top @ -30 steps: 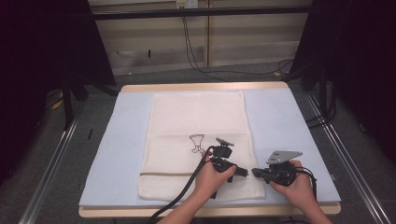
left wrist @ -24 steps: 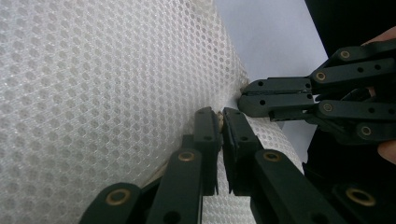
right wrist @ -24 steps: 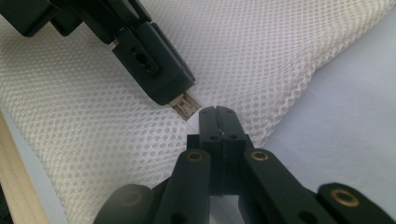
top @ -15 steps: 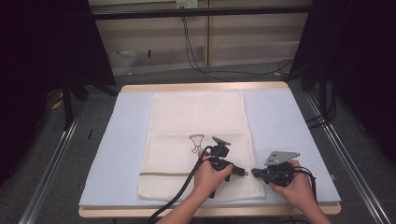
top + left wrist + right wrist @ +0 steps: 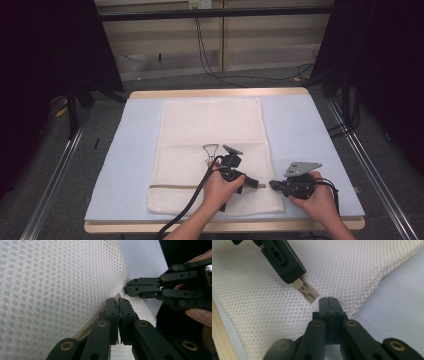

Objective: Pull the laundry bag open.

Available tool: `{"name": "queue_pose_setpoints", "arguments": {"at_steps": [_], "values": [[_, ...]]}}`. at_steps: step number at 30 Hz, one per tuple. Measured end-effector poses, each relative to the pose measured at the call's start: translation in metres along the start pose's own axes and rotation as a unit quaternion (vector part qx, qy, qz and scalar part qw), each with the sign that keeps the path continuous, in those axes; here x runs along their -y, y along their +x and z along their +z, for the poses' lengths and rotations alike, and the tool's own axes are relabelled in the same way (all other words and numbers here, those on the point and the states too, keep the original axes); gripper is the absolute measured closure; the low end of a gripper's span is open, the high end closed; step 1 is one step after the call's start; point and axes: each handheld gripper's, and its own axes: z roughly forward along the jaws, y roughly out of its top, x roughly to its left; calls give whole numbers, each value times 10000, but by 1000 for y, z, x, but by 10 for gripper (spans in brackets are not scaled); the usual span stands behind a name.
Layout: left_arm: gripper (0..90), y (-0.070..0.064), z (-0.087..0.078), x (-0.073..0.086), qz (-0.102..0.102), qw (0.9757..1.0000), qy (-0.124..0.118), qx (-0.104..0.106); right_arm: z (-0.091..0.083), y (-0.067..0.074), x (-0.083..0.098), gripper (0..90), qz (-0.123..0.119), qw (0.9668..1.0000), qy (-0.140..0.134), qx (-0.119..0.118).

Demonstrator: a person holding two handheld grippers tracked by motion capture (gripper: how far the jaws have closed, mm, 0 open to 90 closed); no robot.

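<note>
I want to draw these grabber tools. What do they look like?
Both are black. The left gripper and right gripper each have two flat jaws on jointed bars pinned with round brass-coloured rivets. A thick black cable trails from the left one, and a grey three-cornered plate with small holes sits on the right one. The forearms are bare, no sleeves.

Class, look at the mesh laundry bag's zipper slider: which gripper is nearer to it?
Left. The left gripper is right at the zipper slider, seemingly touching it; the right gripper pinches the mesh bag just beyond the zipper's end.
</note>
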Motion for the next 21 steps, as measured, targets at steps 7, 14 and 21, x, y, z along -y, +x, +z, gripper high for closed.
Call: {"name": "queue_pose_setpoints", "arguments": {"at_steps": [7, 14, 21], "values": [[876, 3, -9, 0, -59, 10000, 47, 65, 0, 0, 0, 900, -16, 10000, 15, 11], [876, 5, -13, 0, -56, 9999, 63, 96, 0, 1, 0, 900, -67, 10000, -10, 12], [876, 6, -13, 0, -87, 9999, 49, 64, 0, 2, -1, 900, -102, 9999, 14, 76]]}}
